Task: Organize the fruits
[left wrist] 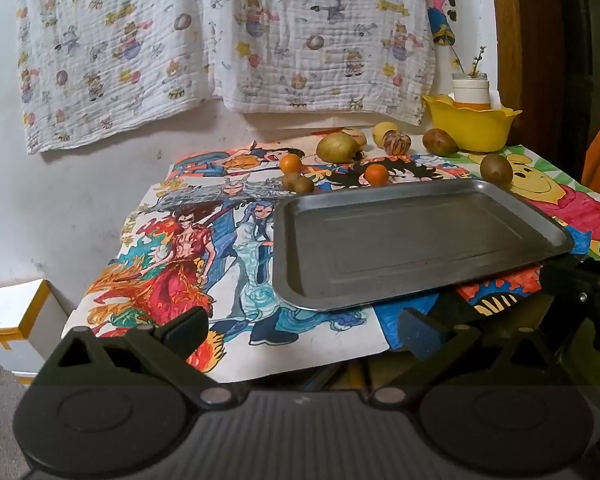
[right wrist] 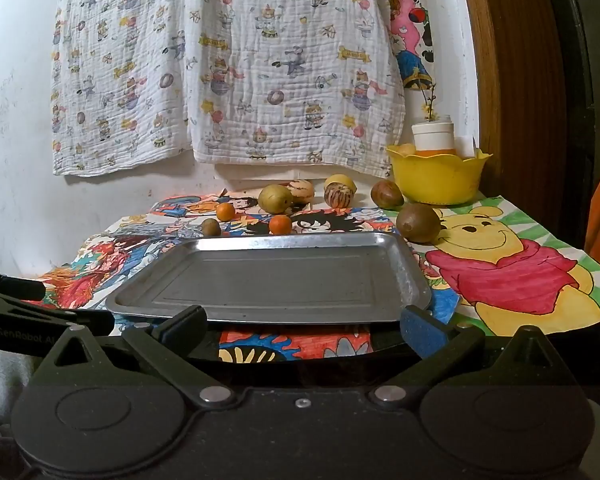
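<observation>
A printed muslin cloth [right wrist: 228,68] with small cartoon figures hangs on the white wall [right wrist: 16,128] behind the table. Hand-coloured cartoon drawings cover the tabletop: an anime-figure sheet [left wrist: 204,264] toward the left, a yellow bear in a red shirt [right wrist: 512,272] at the right. A white jar [right wrist: 433,136] holding a thin sprig stands at the back right corner beside a brown wooden frame [right wrist: 516,80]; a white box with yellow tape [left wrist: 16,320] sits low at the left, off the table.
</observation>
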`<state>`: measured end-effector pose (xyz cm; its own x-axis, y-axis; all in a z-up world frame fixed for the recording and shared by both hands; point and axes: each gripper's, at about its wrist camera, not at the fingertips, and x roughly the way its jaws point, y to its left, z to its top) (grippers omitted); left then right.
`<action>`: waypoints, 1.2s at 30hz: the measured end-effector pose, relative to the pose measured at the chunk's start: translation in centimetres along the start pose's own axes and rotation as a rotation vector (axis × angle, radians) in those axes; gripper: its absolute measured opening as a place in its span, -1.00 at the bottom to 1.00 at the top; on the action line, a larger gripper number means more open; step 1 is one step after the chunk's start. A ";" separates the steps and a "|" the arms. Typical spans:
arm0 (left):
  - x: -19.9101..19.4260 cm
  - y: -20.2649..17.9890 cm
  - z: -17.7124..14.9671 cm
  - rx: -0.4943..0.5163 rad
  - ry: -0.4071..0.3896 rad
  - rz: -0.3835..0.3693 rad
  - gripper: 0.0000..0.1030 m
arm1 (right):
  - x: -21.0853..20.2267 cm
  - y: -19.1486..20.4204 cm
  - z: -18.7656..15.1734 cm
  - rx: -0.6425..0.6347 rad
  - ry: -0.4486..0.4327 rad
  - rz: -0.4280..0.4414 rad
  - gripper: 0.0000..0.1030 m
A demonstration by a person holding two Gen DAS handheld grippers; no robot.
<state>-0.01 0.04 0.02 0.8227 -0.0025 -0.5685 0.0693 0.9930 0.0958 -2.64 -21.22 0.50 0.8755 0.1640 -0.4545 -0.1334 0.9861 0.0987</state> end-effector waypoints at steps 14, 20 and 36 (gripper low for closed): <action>0.2 0.7 -0.5 -0.004 0.004 0.001 0.99 | 0.0 0.0 0.0 -0.001 -0.001 -0.001 0.99; 0.4 0.8 -0.6 -0.004 0.005 0.001 0.99 | 0.0 0.0 -0.1 0.000 -0.001 -0.001 0.99; 0.5 0.8 -0.6 -0.005 0.007 0.001 0.99 | 0.0 -0.1 -0.1 0.001 0.000 -0.002 0.99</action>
<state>0.11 0.93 -0.66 0.8187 -0.0007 -0.5742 0.0656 0.9936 0.0923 -2.66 -21.29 0.38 0.8757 0.1618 -0.4549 -0.1309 0.9865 0.0988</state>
